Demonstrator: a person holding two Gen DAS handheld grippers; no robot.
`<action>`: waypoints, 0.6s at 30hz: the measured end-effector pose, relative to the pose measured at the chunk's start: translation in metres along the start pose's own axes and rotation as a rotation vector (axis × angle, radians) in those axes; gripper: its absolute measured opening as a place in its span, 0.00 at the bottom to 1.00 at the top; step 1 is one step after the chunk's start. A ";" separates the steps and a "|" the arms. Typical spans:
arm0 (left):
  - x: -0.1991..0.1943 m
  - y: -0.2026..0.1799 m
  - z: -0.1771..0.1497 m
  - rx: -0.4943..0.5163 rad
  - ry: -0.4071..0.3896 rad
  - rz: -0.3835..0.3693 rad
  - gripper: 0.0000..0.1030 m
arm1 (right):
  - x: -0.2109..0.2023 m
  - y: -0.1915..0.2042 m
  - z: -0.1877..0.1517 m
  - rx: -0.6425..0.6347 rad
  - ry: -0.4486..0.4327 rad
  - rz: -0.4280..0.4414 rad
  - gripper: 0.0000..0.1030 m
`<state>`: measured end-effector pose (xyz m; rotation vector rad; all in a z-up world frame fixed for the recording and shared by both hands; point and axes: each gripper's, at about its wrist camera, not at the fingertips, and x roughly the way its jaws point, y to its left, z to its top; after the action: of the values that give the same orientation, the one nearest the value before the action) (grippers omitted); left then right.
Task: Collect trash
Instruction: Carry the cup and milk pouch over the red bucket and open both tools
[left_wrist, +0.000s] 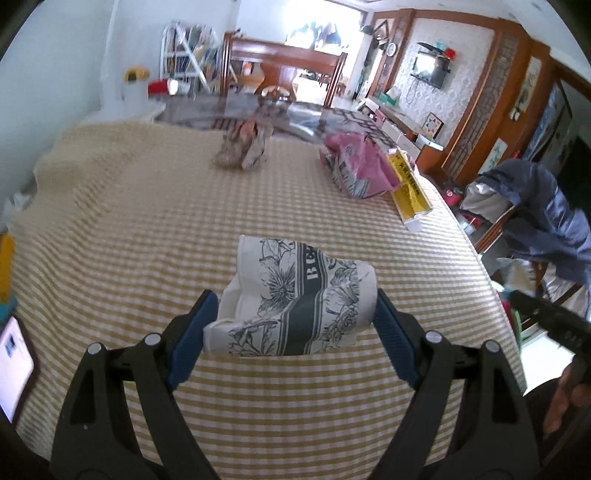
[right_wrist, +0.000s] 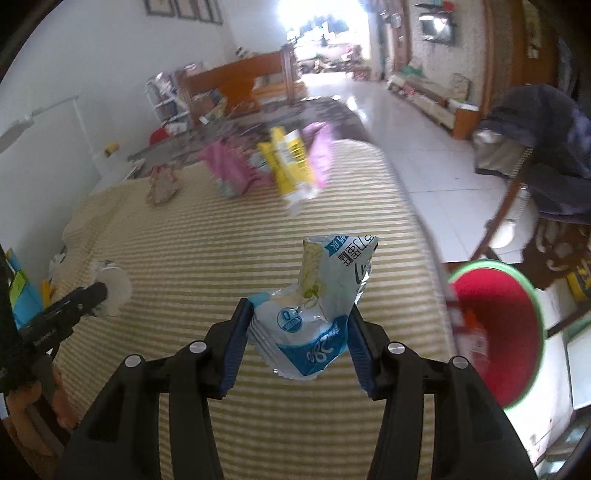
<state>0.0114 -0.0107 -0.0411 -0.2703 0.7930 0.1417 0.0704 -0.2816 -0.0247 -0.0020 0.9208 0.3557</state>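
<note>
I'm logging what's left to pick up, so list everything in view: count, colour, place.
Paper cup: one, white with dark floral print, crushed, clamped in the left gripper.
Snack wrapper: one, white and blue, clamped in the right gripper.
Yellow box: one, yellow and white, far right of the table.
Pink bag: one, pink, beside the yellow box.
Crumpled wrapper: one, brownish, far side of the table.
Tablecloth: one, tan and white stripes, covering the table.
Bin: one, red with green rim, on the floor right of the table.
Left gripper: black, blue pads.
Right gripper: black, blue pads.
</note>
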 end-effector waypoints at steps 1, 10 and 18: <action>-0.002 -0.002 0.001 0.005 -0.001 0.001 0.79 | -0.006 -0.008 -0.002 0.016 -0.008 -0.008 0.48; -0.031 -0.038 0.011 0.056 -0.056 -0.036 0.79 | -0.041 -0.054 -0.016 0.147 -0.053 0.002 0.48; -0.048 -0.075 0.015 0.108 -0.073 -0.102 0.79 | -0.057 -0.076 -0.025 0.214 -0.085 0.024 0.49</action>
<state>0.0053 -0.0791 0.0170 -0.2020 0.7101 0.0124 0.0427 -0.3737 -0.0066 0.2190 0.8718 0.2765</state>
